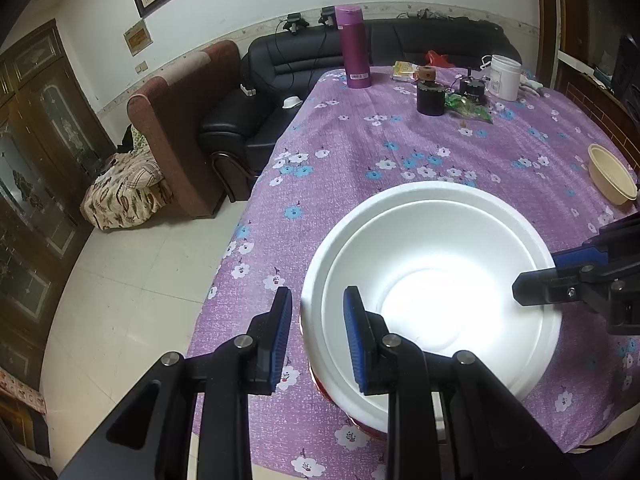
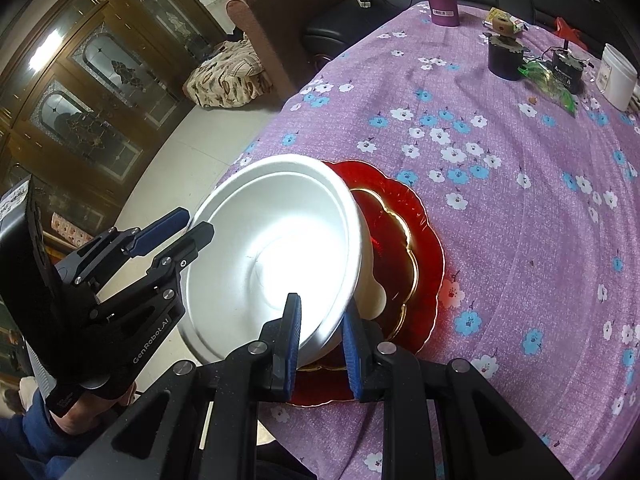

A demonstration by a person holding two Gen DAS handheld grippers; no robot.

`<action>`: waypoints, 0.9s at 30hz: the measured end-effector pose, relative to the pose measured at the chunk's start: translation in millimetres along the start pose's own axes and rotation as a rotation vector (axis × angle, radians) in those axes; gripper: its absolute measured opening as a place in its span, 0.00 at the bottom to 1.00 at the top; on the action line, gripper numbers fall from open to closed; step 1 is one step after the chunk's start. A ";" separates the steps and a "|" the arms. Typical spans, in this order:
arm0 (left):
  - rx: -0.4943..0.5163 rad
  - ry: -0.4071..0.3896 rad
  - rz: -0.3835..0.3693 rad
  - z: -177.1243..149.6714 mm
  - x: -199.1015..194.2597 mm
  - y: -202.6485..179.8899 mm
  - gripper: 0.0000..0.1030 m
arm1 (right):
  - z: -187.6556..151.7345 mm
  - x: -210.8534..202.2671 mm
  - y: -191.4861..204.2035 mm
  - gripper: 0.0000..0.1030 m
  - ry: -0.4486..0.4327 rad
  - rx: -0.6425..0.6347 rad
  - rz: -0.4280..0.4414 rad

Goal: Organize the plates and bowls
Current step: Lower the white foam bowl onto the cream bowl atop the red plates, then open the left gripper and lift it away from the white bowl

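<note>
our left tool (image 1: 316, 340) straddles the near rim of the white bowl (image 1: 432, 272), jaws narrow but not clearly pinching it. the bowl sits tilted on the red plate (image 2: 420, 240), near the worktop (image 1: 360, 140) edge. our right tool (image 2: 320, 340) brackets the opposite rim, jaws narrow, contact unclear. to seat it well we should level the bowl, centre it on the plate, then let go one side at a time. a beige bowl (image 1: 612, 180) waits far right.
</note>
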State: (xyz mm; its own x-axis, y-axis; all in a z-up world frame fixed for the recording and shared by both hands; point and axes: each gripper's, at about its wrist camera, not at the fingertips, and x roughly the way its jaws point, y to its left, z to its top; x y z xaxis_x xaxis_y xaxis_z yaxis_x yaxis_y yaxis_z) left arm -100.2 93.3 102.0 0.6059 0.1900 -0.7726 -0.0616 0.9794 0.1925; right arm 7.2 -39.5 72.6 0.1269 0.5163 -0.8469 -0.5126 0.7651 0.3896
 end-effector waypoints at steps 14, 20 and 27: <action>0.004 -0.017 0.023 -0.8 -4.8 3.5 0.26 | -1.8 -0.2 0.8 0.22 0.001 0.000 0.000; 0.003 -0.025 0.038 -1.3 -7.2 2.9 0.27 | -2.7 -0.1 0.9 0.22 0.001 0.006 0.002; 0.005 -0.036 0.057 -1.1 -10.2 3.8 0.32 | -2.2 -2.1 0.0 0.23 -0.006 0.010 0.007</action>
State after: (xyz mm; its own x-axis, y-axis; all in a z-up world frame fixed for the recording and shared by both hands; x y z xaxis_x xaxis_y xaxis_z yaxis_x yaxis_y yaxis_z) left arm -107.5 95.2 110.0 0.6298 0.2428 -0.7378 -0.0932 0.9666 0.2386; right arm 5.0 -41.4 73.5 0.1284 0.5243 -0.8418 -0.5051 0.7651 0.3994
